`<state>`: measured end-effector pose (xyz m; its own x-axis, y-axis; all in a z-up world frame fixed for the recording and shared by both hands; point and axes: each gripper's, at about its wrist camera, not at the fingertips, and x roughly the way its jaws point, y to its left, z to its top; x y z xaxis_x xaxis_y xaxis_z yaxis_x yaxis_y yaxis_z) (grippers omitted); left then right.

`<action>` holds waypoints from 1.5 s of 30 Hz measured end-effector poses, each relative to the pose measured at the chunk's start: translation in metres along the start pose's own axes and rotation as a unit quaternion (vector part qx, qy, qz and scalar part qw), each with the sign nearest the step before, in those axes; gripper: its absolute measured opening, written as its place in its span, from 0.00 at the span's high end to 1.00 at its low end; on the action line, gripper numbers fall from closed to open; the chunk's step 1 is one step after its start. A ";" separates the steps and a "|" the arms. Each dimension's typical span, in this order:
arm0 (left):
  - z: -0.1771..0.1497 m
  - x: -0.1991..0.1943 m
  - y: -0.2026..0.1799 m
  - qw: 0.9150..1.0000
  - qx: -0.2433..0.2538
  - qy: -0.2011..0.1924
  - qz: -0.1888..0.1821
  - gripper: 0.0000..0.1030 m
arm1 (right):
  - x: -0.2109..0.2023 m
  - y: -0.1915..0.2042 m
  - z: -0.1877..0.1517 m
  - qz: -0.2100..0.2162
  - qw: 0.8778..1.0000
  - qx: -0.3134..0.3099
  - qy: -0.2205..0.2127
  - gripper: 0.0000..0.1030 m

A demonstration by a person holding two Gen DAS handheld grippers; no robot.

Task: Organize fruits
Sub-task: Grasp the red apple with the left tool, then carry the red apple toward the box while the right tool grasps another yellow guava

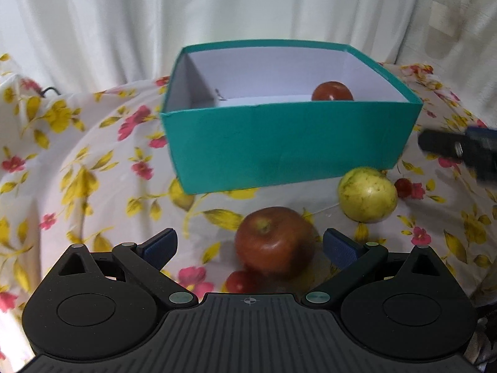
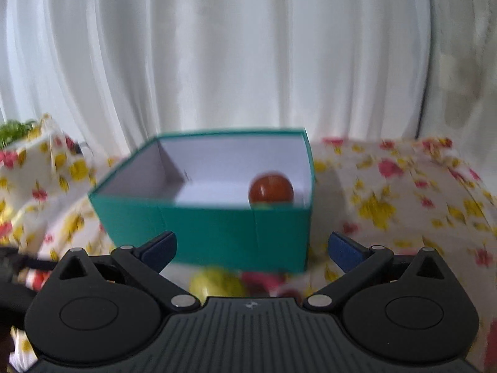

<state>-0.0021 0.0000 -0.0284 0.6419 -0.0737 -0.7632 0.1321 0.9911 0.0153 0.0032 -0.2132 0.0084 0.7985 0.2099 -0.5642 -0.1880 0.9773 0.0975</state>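
Note:
A teal box [image 1: 279,143] with a white inside stands on the flowered cloth; one red apple [image 1: 331,91] lies in its right part. A second red apple [image 1: 275,241] sits on the cloth between the open fingers of my left gripper [image 1: 250,245], nearer the right finger, untouched. A yellow-green fruit [image 1: 367,194] lies to its right by the box's front corner. My right gripper [image 2: 253,248] is open and empty in front of the box [image 2: 217,230]; the apple inside the box [image 2: 271,188] shows, and the yellow-green fruit [image 2: 214,283] lies just below the fingers.
The flowered cloth [image 1: 93,161] covers the table, with white curtains behind. A small red fruit [image 1: 239,281] lies under the left gripper and another [image 1: 403,186] right of the yellow-green fruit. The right gripper's finger [image 1: 447,147] enters the left wrist view from the right.

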 end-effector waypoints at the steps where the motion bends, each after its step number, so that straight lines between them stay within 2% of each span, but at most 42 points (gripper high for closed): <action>1: -0.001 0.004 -0.002 1.000 0.003 0.003 -0.003 0.01 | -0.001 0.000 -0.005 -0.002 1.000 0.003 0.006 0.00; 6: -0.004 0.022 -0.013 0.999 0.034 0.016 -0.006 0.01 | 0.000 -0.010 -0.024 -0.009 0.998 0.049 0.042 0.00; 15: -0.002 0.044 -0.013 0.999 0.036 0.037 -0.018 0.01 | 0.001 -0.015 -0.043 -0.023 0.995 0.076 0.062 0.00; 18: 0.000 0.050 -0.010 0.998 0.031 0.048 -0.022 0.03 | 0.001 -0.013 -0.045 -0.023 0.995 0.076 0.069 0.00; 20: 0.000 0.052 -0.007 0.998 0.030 0.051 -0.022 0.13 | 0.002 -0.011 -0.045 -0.021 0.995 0.072 0.073 0.00; 23: 0.000 0.054 -0.006 0.997 0.025 0.061 -0.028 0.18 | 0.005 -0.009 -0.044 -0.019 0.995 0.069 0.076 0.00; 31: 0.000 0.059 -0.007 0.997 0.021 0.066 -0.030 0.19 | 0.011 -0.005 -0.042 -0.006 0.995 0.057 0.084 0.00; 36: 0.000 0.063 -0.008 0.998 0.023 0.055 -0.031 0.19 | 0.015 0.000 -0.044 0.000 0.994 0.050 0.094 0.00; 39: 0.001 0.065 -0.009 0.998 0.026 0.049 -0.032 0.21 | 0.017 0.001 -0.043 0.001 0.994 0.047 0.096 0.00; 40: 0.001 0.065 -0.010 0.998 0.026 0.046 -0.035 0.26 | 0.018 0.001 -0.042 0.001 0.994 0.047 0.097 0.00; 45: 0.003 0.064 -0.008 0.998 0.024 0.048 -0.042 0.27 | 0.021 0.003 -0.042 0.001 0.994 0.047 0.103 0.00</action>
<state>0.0399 -0.0133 -0.0754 0.5522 -0.1429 -0.8213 0.2194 0.9754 -0.0222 -0.0045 -0.2073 -0.0381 0.6621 0.2107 -0.7192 -0.1273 0.9773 0.1691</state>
